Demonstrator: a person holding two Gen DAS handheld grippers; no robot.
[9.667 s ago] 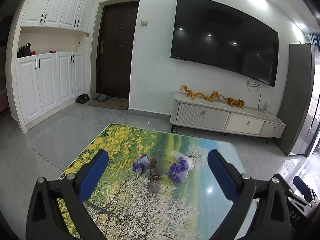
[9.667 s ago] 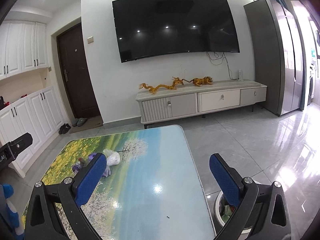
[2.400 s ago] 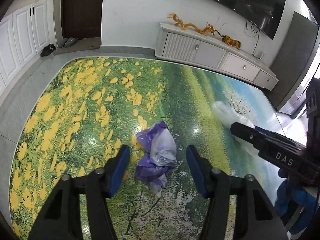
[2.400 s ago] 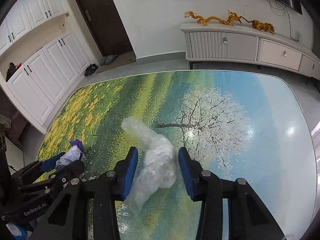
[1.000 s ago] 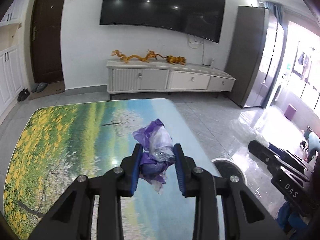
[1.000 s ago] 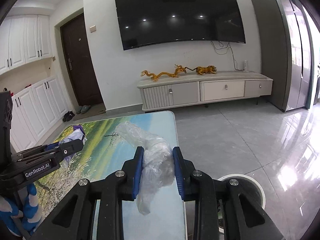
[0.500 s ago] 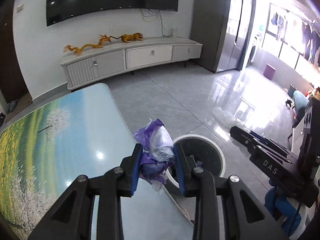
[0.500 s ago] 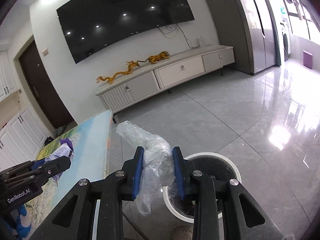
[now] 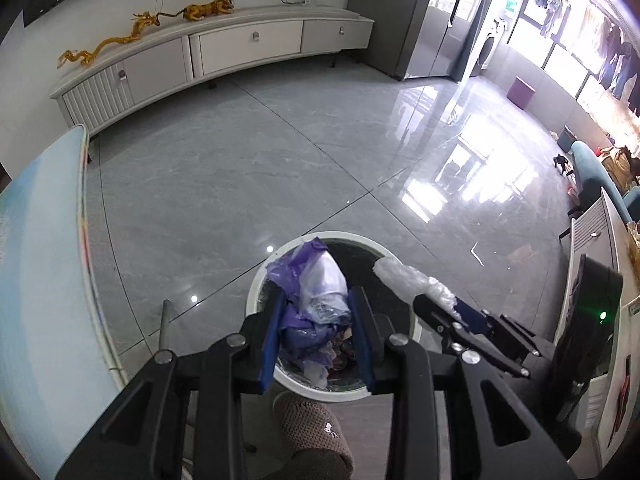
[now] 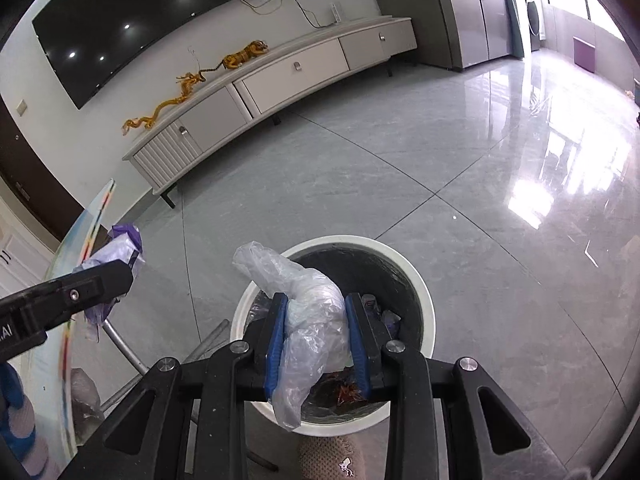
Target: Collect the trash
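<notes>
My left gripper is shut on a crumpled purple and white plastic bag and holds it above the round white trash bin on the floor. My right gripper is shut on a clear plastic bag and holds it over the same bin, which has trash inside. The right gripper with its clear bag shows at the bin's right in the left wrist view. The left gripper with the purple bag shows at the left in the right wrist view.
The printed table's edge lies left of the bin, with its metal legs beside it. A brown slipper is just in front of the bin. A white TV cabinet stands along the far wall. Glossy grey floor tiles surround the bin.
Both grippers have swung from the table to above the trash bin and tilted down, each still holding its bag. The bin now sits directly under both bags.
</notes>
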